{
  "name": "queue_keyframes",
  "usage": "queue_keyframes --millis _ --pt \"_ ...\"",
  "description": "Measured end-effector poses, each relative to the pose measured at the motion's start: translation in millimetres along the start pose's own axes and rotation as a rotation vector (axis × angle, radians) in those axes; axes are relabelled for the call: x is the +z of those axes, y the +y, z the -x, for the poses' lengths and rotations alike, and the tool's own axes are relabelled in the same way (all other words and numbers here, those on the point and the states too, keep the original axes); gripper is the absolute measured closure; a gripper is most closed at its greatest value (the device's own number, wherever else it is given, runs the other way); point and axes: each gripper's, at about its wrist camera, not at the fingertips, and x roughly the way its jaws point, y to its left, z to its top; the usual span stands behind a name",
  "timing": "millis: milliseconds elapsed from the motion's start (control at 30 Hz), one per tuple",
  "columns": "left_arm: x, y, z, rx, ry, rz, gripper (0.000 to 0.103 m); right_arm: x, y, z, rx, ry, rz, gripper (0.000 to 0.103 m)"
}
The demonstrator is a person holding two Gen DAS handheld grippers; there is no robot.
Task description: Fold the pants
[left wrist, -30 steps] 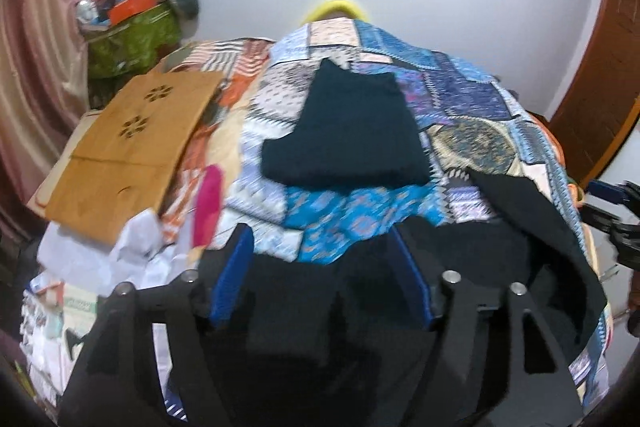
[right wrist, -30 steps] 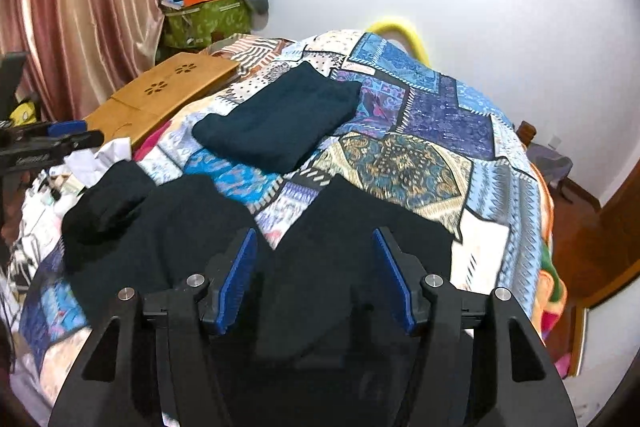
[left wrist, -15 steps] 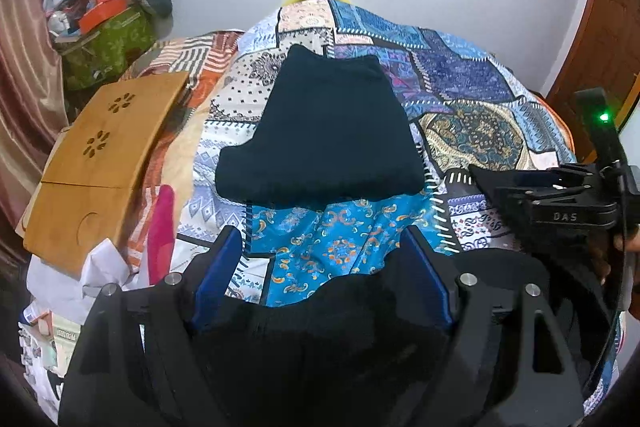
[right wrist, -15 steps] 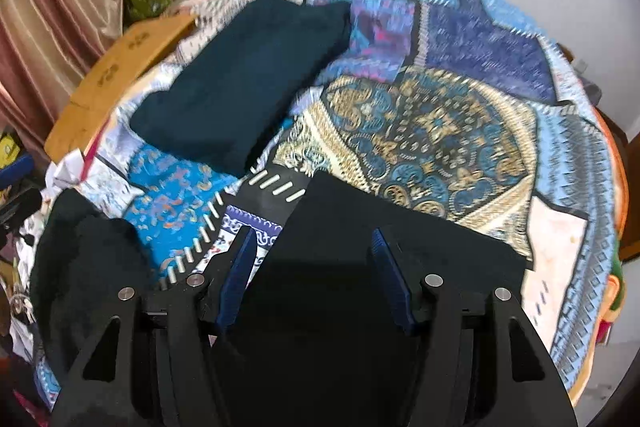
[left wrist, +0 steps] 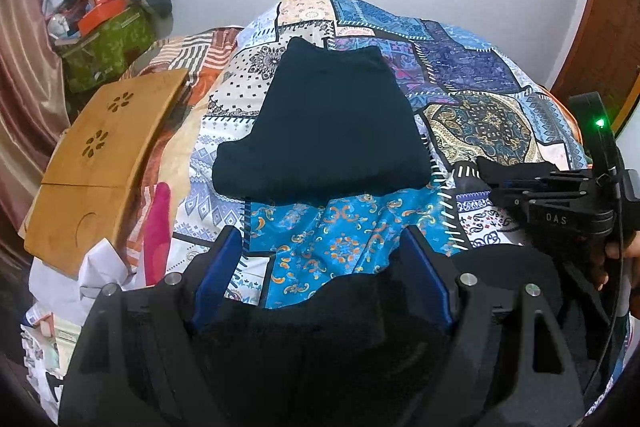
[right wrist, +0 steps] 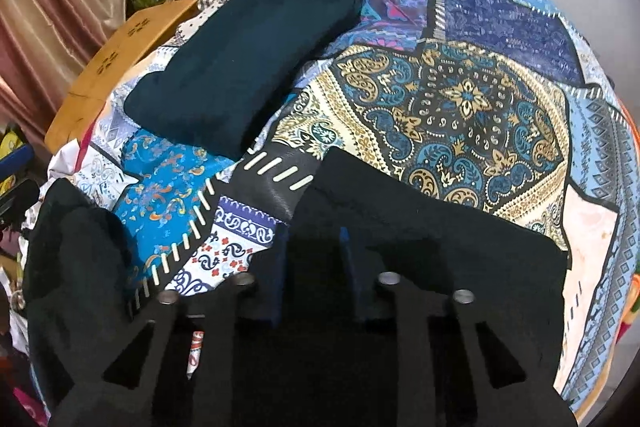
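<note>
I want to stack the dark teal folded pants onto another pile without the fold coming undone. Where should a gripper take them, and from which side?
Grip the folded pants at their thick near edge, the rounded side facing the left gripper, coming in low over the quilt. That edge looks like the closed fold, so all layers probably lift together. The far end narrows and looks looser, likelier to splay.

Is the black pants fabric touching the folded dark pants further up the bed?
Apart. In the left wrist view a strip of blue patterned quilt shows between the black pants and the folded dark pants; the right wrist view shows the same gap.
</note>
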Motion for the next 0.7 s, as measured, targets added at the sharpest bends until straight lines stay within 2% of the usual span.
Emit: queue_keyframes --millis 67,200,333,500,700 --pt "-0.6 -3.0 4.8 -0.002 -0.002 -0.007 0.022 2.7 0.2 5.2 -0.015 -0.011 -0.007 0.096" --pt "-1.3 -12.0 17.9 -0.001 -0.018 -0.029 0.022 -1.4 -17.3 39.1 0.015 -0.077 -0.068 0.097" --pt "-2.1 -22.0 26.1 -0.009 -0.017 -0.039 0.022 -11.8 -39.2 87.6 0.0 -0.158 -0.106 0.097" --pt "-3.5 -41.5 29.1 -0.063 0.019 -0.032 0.022 -40.8 -59.8 151.6 -0.044 -0.262 -0.135 0.097" --pt "-10.1 -86.7 30.0 -0.125 0.075 -0.083 0.022 -90.2 -86.4 202.1 -0.082 -0.327 -0.194 0.097"
